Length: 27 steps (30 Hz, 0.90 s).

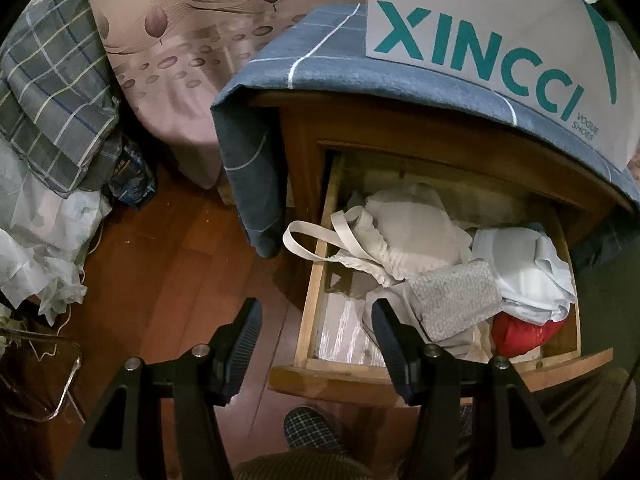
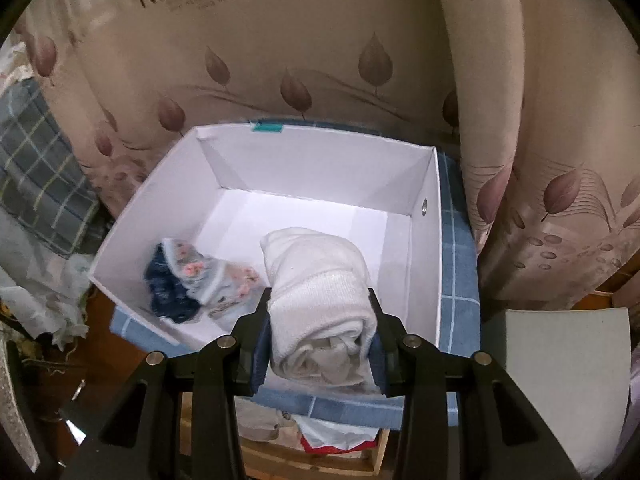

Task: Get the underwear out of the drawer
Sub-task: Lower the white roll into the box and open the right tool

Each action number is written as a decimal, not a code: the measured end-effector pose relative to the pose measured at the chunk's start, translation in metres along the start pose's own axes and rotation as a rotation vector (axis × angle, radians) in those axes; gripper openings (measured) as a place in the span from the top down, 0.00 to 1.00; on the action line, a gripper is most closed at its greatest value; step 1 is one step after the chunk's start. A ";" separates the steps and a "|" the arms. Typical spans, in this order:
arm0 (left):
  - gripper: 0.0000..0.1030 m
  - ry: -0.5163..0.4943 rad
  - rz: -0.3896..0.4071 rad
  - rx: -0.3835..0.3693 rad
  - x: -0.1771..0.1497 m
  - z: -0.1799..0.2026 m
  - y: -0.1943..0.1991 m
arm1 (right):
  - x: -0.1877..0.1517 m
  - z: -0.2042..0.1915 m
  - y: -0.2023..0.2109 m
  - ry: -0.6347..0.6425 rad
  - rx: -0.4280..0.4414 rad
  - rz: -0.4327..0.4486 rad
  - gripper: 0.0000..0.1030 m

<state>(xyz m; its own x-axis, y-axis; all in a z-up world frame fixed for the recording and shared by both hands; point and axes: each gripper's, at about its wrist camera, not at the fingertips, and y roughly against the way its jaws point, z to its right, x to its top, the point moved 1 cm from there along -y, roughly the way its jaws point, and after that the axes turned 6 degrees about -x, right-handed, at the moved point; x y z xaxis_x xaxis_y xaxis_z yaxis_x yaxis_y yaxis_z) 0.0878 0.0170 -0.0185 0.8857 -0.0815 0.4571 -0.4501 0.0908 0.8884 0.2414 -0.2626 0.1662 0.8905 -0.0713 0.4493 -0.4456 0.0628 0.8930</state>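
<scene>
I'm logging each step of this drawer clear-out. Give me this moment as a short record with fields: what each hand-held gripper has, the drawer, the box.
right hand-held gripper: shut on rolled white garment, above the box's near edge
left hand-held gripper: open, holds nothing, above drawer's front left corner
drawer: pulled open, pale, grey and red clothes inside
white box: on blue-clothed cabinet, holds a dark blue and a floral piece

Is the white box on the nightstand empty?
No, the white box already holds a dark blue garment and a floral garment on its floor.
</scene>
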 end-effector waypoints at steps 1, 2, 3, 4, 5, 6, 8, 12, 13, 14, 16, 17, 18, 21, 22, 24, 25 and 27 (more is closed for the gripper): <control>0.43 0.002 0.000 -0.001 0.000 0.000 0.000 | 0.001 0.000 -0.005 0.002 -0.009 -0.010 0.63; 0.43 0.004 0.000 -0.003 0.000 0.000 -0.001 | 0.002 0.000 -0.010 0.000 -0.014 -0.018 0.63; 0.43 0.005 -0.002 -0.007 0.000 0.000 -0.001 | 0.003 0.001 -0.015 -0.005 -0.017 -0.026 0.63; 0.43 0.006 -0.002 -0.009 0.000 0.000 -0.001 | 0.004 0.002 -0.018 -0.008 -0.021 -0.033 0.63; 0.43 0.006 -0.003 -0.010 0.000 0.000 -0.001 | 0.004 0.003 -0.022 -0.013 -0.023 -0.040 0.63; 0.43 0.006 -0.005 -0.010 0.000 0.001 -0.002 | 0.005 0.004 -0.026 -0.016 -0.021 -0.047 0.63; 0.43 0.008 -0.007 -0.016 0.000 0.000 -0.002 | 0.005 0.004 -0.031 -0.018 -0.016 -0.064 0.62; 0.43 0.013 -0.007 -0.021 0.000 0.000 -0.002 | 0.003 0.004 -0.041 -0.019 -0.018 -0.087 0.61; 0.43 0.013 -0.009 -0.020 0.000 0.000 -0.003 | 0.002 0.004 -0.042 -0.021 -0.019 -0.088 0.60; 0.43 0.012 -0.010 -0.020 0.000 0.000 -0.003 | 0.002 0.003 -0.044 -0.020 -0.019 -0.090 0.60; 0.43 0.012 -0.008 -0.023 0.000 0.000 -0.003 | 0.002 0.001 -0.046 -0.011 -0.024 -0.094 0.59; 0.43 0.013 -0.009 -0.023 0.000 0.000 -0.004 | 0.002 0.001 -0.047 -0.007 -0.027 -0.092 0.58; 0.43 0.012 -0.010 -0.023 0.000 0.000 -0.004 | 0.001 0.000 -0.047 -0.004 -0.029 -0.091 0.58; 0.43 0.009 -0.014 -0.024 0.000 0.002 -0.005 | 0.001 -0.003 -0.048 0.007 -0.029 -0.093 0.56; 0.43 0.009 -0.015 -0.024 0.000 0.002 -0.005 | 0.001 -0.003 -0.048 0.006 -0.022 -0.093 0.53; 0.43 0.009 -0.015 -0.025 -0.001 0.002 -0.005 | 0.001 -0.004 -0.045 0.005 -0.019 -0.087 0.43; 0.43 0.009 -0.016 -0.026 0.000 0.002 -0.005 | 0.001 -0.005 -0.044 0.010 -0.021 -0.081 0.36; 0.43 0.011 -0.020 -0.028 0.000 0.002 -0.005 | 0.001 -0.007 -0.039 0.025 -0.018 -0.069 0.32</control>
<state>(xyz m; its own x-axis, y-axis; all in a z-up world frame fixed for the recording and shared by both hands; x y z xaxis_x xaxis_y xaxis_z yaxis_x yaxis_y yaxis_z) 0.0897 0.0142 -0.0234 0.8956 -0.0728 0.4388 -0.4292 0.1172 0.8956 0.2602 -0.2577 0.1315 0.9210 -0.0516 0.3860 -0.3818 0.0764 0.9211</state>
